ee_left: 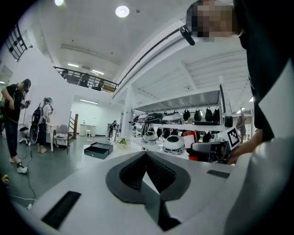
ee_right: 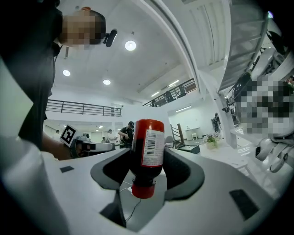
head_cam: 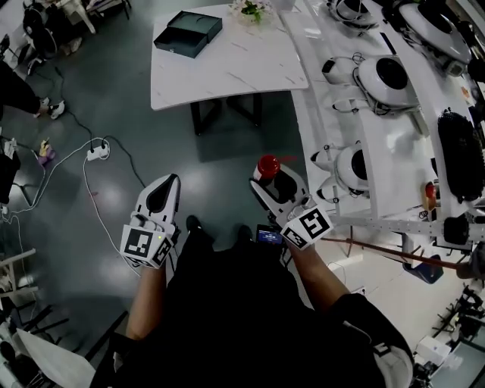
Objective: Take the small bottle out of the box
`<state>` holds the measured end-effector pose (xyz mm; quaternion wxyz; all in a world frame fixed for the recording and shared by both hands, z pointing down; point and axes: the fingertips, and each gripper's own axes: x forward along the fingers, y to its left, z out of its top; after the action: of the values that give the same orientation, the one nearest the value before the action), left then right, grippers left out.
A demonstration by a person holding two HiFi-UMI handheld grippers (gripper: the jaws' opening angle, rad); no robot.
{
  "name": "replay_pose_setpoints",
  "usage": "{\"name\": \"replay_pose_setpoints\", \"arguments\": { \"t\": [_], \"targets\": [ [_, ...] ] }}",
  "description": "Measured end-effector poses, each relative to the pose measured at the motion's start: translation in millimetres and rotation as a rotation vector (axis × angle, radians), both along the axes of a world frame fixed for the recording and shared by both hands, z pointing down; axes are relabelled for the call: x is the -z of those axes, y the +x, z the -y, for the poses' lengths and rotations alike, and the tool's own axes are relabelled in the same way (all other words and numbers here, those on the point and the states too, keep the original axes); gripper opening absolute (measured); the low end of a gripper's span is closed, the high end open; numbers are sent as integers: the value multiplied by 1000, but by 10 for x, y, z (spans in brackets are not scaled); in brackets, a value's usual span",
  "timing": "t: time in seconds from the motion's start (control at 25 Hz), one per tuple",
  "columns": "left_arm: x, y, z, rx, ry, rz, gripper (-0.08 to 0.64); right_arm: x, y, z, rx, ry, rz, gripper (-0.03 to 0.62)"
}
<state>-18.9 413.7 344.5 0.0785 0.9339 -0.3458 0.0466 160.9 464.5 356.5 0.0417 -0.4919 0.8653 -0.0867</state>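
Note:
My right gripper [head_cam: 268, 179] [ee_right: 147, 158] is shut on the small bottle [head_cam: 268, 166] [ee_right: 147, 153], a dark bottle with a red cap and a barcode label, held over the grey floor. The bottle's cap end points toward the right gripper's camera. My left gripper [head_cam: 167, 184] [ee_left: 147, 154] hangs beside it, shut, with nothing between its pads. The dark box [head_cam: 188, 32] [ee_left: 98, 150] lies open on the white table [head_cam: 235, 68], well ahead of both grippers. It also shows small in the right gripper view as the box [ee_right: 189, 148].
A long white bench [head_cam: 394, 144] with round white devices [head_cam: 385, 79] runs along the right. A flower pot [head_cam: 252, 9] stands at the table's far edge. A power strip [head_cam: 97, 151] and cables lie on the floor at left, near standing people [ee_left: 14, 119].

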Motion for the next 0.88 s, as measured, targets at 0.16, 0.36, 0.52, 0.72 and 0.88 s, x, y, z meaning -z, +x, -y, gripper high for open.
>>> {"name": "replay_pose_setpoints", "arguments": {
  "t": [0.16, 0.36, 0.52, 0.72, 0.88],
  "targets": [
    [-96, 138, -232, 22, -11, 28, 15, -74, 170, -86, 22, 9, 38, 238],
    [-21, 69, -315, 74, 4, 17, 15, -151, 152, -85, 28, -6, 41, 238],
    [-9, -7, -213, 53, 18, 2, 15, -78, 74, -73, -4, 6, 44, 238],
    [82, -118, -112, 28, 44, -21, 15, -34, 81, -99, -57, 0, 62, 238],
    [108, -318, -35, 30, 41, -39, 15, -20, -25, -52, -69, -18, 53, 238]
  ]
}}
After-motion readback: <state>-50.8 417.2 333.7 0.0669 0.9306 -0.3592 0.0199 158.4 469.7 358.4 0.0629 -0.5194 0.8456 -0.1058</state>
